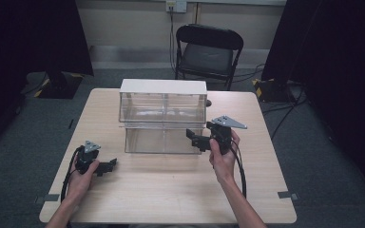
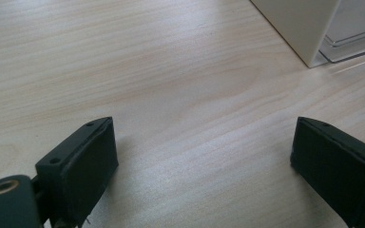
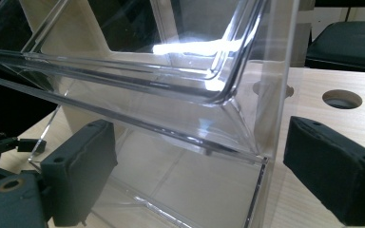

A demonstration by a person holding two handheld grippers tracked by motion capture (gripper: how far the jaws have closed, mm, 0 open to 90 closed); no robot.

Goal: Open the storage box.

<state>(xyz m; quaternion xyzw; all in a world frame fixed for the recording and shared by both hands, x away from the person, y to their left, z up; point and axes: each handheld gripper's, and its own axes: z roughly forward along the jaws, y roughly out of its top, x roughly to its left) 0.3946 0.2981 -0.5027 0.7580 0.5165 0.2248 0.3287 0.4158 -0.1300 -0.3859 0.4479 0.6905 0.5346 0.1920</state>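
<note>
At right of centre in the high view, the right tongs [image 1: 196,138] stand released, jaws spread at the clear case's [image 1: 164,121] lower right corner. The left tongs [image 1: 108,166], also released, rest on the table [image 1: 171,190] at lower left, farther from the case.

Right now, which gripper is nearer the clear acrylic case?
Right. The right gripper is at the clear acrylic case's lower right front corner; the left gripper rests on the table, apart.
</note>
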